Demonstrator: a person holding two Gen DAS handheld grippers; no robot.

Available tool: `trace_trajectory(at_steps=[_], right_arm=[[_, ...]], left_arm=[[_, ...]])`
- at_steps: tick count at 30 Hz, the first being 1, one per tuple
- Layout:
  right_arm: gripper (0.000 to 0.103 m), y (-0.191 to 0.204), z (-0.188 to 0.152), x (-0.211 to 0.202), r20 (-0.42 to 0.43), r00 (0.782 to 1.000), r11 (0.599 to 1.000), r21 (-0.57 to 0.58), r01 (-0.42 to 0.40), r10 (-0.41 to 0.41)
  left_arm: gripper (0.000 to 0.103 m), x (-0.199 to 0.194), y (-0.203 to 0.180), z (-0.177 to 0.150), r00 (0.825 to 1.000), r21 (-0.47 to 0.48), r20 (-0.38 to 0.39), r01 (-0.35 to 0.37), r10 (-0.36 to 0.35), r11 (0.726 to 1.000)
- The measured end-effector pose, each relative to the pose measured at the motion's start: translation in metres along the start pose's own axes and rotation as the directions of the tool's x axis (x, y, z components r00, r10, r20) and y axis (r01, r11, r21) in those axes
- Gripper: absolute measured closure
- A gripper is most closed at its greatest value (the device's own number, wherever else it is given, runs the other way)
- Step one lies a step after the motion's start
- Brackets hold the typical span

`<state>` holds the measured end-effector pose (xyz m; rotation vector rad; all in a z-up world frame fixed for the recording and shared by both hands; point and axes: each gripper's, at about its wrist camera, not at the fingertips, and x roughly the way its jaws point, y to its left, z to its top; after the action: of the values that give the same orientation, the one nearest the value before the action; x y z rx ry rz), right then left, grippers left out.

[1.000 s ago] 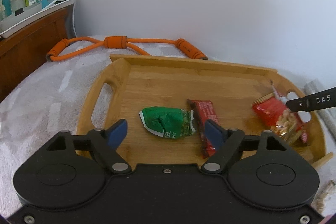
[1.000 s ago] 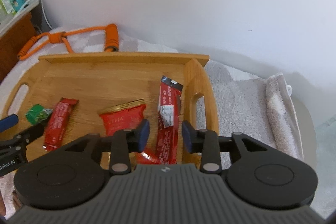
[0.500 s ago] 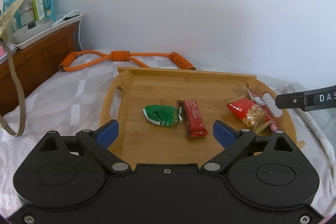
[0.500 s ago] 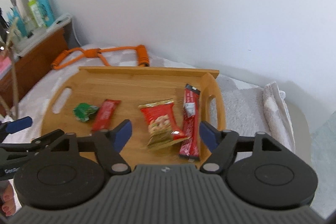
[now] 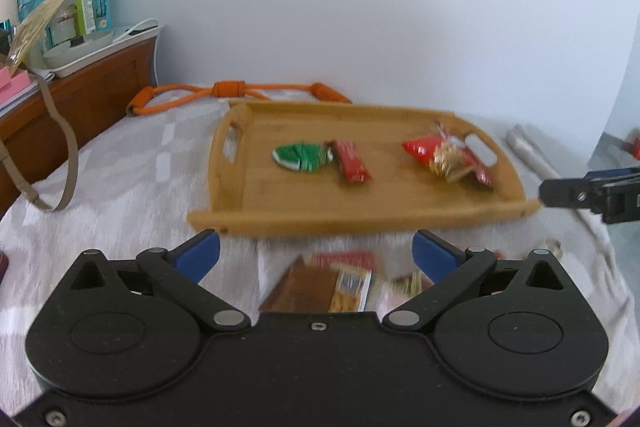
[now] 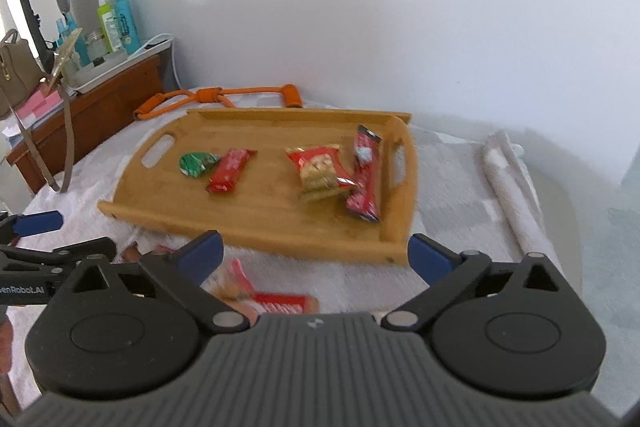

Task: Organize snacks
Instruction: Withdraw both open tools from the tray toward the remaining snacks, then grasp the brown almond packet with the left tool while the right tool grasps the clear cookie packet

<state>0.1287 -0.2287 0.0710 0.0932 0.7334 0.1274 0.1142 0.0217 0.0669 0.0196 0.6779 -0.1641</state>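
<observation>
Snacks still loose on the bed lie just under the left claw (image 5: 316,253) and right claw (image 6: 316,253), both opening wide and gripping nothing, ready for another pick. Farther off, the wooden tray (image 6: 256,223) holds a green packet (image 6: 197,163), red bar (image 6: 230,171), peanut bag (image 6: 320,169) and red stick pack (image 6: 364,175) side by side.

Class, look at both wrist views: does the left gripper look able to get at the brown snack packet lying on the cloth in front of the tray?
Probably yes. The left gripper has its jaws opening with nothing between them, and the brown snack packet lies uncovered on the cloth just below, outside the wooden tray. The right gripper is off to the side.
</observation>
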Motion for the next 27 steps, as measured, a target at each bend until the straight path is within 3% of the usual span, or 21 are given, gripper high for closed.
trace_trajectory(at_steps=[11,20,27], right_arm=[[0.0,-0.028,-0.052,0.005,0.007,0.997,0.997,0.01,0.081,-0.081],[0.0,-0.028,-0.068,0.028,-0.015,0.995,0.995,-0.034,0.097,-0.097],[0.0,-0.026,-0.072,0.045,-0.039,0.997,0.997,-0.03,0.068,-0.069]], left_arm=[[0.0,0.011,0.003,-0.054,0.998,-0.01,-0.027,-0.058,0.058,0.998],[0.0,0.03,-0.003,-0.057,0.997,0.016,-0.034,-0.064,0.065,0.998],[0.0,0.052,-0.001,-0.056,0.993,-0.037,-0.073,-0.098,0.095,0.994]])
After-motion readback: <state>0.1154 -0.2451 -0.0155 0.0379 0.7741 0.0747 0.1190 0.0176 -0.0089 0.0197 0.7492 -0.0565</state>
